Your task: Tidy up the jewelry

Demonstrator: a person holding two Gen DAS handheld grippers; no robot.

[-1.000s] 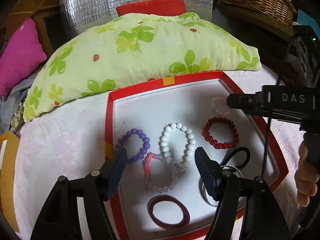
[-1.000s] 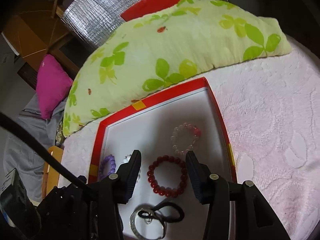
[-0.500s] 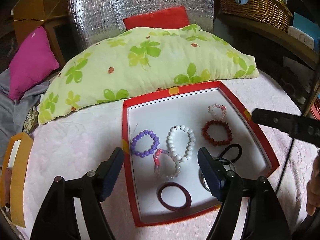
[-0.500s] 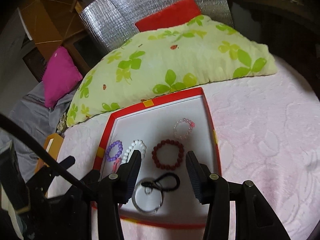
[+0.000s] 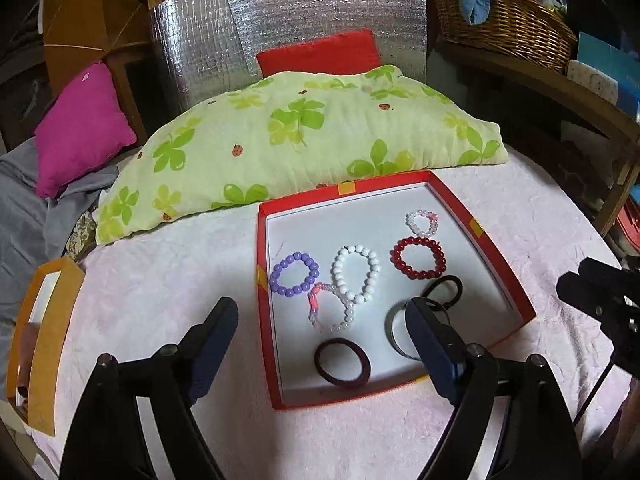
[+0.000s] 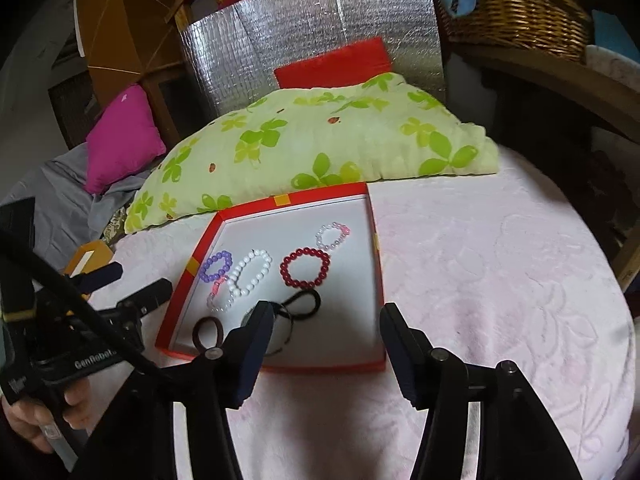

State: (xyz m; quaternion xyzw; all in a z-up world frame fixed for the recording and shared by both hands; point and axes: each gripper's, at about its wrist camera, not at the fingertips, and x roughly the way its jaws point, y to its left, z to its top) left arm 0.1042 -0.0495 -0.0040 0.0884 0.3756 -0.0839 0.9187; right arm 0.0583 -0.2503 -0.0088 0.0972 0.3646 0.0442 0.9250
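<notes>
Pink quilted bedspread (image 5: 168, 280), clover pillow (image 5: 304, 140), wicker basket (image 5: 508, 28)

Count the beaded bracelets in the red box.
5, none seemingly hidden: purple beaded bracelet left, white beaded bracelet centre, clear-and-pink beaded bracelet overlapping it in front, dark red beaded bracelet right, small pale pink beaded bracelet behind.

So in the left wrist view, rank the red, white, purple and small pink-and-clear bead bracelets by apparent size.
1. white bead bracelet
2. red bead bracelet
3. purple bead bracelet, close to the red, so unsure
4. small pink-and-clear bracelet, farthest away
</notes>
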